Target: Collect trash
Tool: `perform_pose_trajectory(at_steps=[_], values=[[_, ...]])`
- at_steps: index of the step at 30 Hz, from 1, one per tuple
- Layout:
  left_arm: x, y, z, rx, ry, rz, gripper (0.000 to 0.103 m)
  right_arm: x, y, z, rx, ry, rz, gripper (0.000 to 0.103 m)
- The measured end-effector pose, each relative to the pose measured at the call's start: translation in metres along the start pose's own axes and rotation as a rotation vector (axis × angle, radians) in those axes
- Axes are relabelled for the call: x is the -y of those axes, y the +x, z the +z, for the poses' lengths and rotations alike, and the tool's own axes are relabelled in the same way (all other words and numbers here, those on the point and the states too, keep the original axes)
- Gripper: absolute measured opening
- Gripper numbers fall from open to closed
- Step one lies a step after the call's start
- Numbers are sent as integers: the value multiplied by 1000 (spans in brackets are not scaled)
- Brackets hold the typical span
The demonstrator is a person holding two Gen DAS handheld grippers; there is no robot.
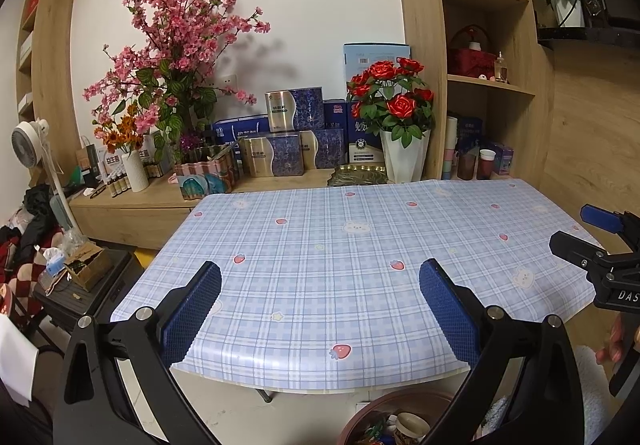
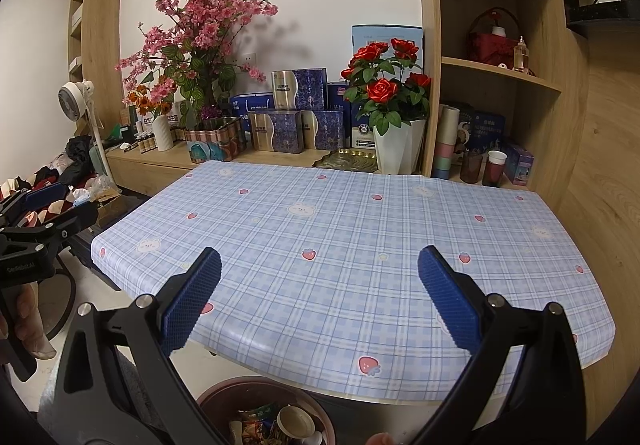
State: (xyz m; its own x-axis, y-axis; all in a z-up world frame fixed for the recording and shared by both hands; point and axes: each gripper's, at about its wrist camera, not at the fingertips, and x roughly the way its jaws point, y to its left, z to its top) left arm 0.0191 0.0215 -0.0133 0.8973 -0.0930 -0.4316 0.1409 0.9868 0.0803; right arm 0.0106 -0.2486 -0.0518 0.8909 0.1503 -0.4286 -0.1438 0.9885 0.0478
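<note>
1. The trash [image 2: 276, 423], wrappers and a paper cup, lies inside the brown bin [image 2: 216, 395] on the floor, just below the near edge of the worktop [image 2: 360, 229].
2. The left tool [image 1: 320, 309] is spread wide and holds nothing.
3. The right tool [image 2: 320, 305] is also spread and holds nothing.

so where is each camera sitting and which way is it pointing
Left wrist: on the left gripper, open, looking forward over the blue plaid tablecloth toward the red roses in a white vase; the right gripper shows at the right edge.
Right wrist: on the right gripper, open, facing the same way; the left gripper shows at the left edge.
Shared: tablecloth, roses, pink blossom branches, and the round brown trash bin below the table's near edge.
</note>
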Motion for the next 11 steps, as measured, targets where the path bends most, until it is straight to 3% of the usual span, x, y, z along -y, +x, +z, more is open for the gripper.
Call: perform_pose_trajectory(at_steps=[11], values=[[-4, 2, -1, -5, 16, 31, 97, 0, 0, 0, -1, 0, 0, 97]])
